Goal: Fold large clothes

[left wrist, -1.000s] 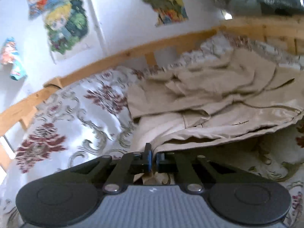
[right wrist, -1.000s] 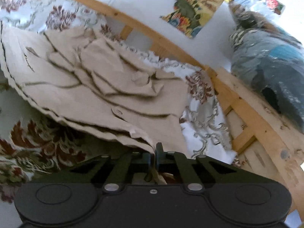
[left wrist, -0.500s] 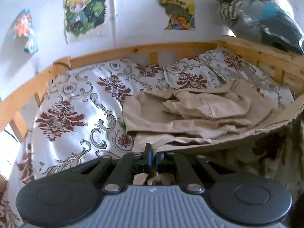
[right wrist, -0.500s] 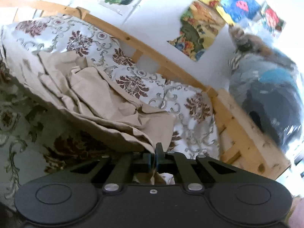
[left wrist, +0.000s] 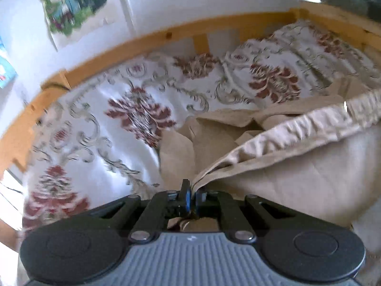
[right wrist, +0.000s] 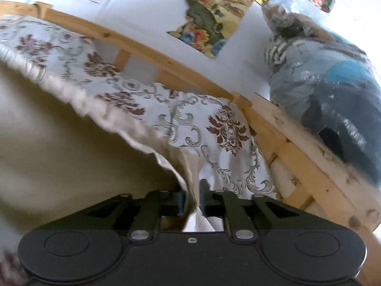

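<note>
A large beige cloth garment with a gathered, elasticated hem (left wrist: 297, 128) is held up over a bed covered by a white satin bedspread with dark red and grey floral scrolls (left wrist: 100, 119). The hem's corner is clamped between the closed jaws of the left gripper (left wrist: 191, 196), and from there the gathered edge is stretched up and away to the right, while the rest of the garment lies crumpled on the bedspread behind it.

In the right wrist view the same hem (right wrist: 114, 124) is seen running down from the upper left into the right gripper (right wrist: 191, 199). Its jaws have just been opening and now stand apart, with the fabric hanging loosely between them and no longer pinched. Much of the left half of that view is blocked by the raised beige cloth.

The bed is enclosed by a light wooden rail (left wrist: 147, 43), which stands close behind the garment. Colourful cartoon posters (left wrist: 71, 2) are fixed to the white wall above it. A bulky bundle of blue and grey items wrapped in clear plastic (right wrist: 333, 90) is seen resting on the rail's far right corner.
</note>
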